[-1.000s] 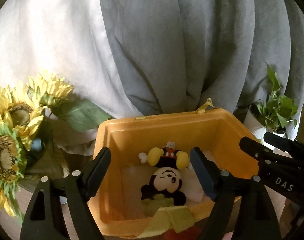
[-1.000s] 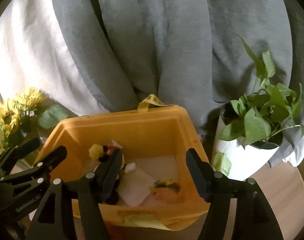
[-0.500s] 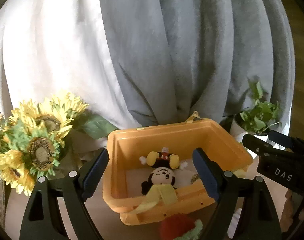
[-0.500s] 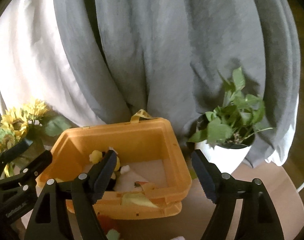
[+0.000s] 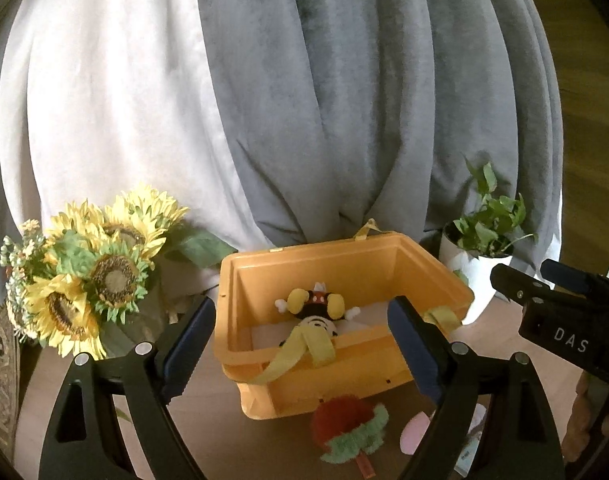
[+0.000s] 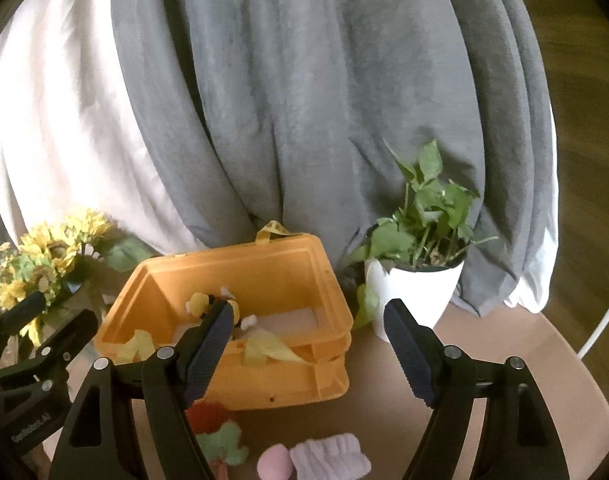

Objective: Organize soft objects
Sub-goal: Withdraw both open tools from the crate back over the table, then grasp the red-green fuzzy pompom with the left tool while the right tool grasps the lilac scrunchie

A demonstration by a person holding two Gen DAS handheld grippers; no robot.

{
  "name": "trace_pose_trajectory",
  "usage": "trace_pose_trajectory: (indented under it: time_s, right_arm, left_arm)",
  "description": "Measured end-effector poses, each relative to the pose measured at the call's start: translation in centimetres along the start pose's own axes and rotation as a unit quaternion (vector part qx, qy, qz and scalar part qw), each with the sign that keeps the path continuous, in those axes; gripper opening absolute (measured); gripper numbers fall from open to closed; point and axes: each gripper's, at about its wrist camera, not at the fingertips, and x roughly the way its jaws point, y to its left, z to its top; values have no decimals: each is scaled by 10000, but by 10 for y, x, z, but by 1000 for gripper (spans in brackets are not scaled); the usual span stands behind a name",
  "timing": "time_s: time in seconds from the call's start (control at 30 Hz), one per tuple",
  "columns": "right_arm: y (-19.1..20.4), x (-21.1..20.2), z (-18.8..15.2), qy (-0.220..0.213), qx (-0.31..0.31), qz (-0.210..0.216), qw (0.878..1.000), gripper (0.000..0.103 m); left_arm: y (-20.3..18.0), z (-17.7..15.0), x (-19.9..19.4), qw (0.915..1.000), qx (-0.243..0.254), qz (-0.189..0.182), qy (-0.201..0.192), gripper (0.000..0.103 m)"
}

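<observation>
Currently, "DAS" is showing on the right gripper (image 5: 560, 332). Both it and the left gripper (image 5: 300, 340) are hovering spread wide, gripping nothing. The mouse plush (image 5: 316, 312) is lying inside the orange bin (image 5: 344, 380), beyond the fingertips; a red-green plush (image 5: 348, 424), possibly a strawberry, is lying nearer.

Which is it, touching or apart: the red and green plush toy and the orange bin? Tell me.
Cannot tell. In the left wrist view the red and green plush toy lies right at the orange bin's front wall, with no clear gap or contact visible.
</observation>
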Motion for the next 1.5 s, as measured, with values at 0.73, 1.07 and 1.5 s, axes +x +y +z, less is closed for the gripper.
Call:
trace_pose_trajectory:
  time_s: [0.73, 1.07, 1.5]
  right_arm:
    - [-21, -20, -47, 532, 102, 69, 9985, 78]
    - [-28, -6, -69, 1075, 299, 183, 9936, 78]
    - [-32, 29, -95, 1773, 354, 252, 9832, 78]
  left_arm:
    - [-24, -54, -11, 9971, -57, -362, 662, 89]
    - [-29, -73, -3, 9944, -56, -395, 980, 89]
    - [-31, -96, 30, 9883, -181, -435, 1453, 89]
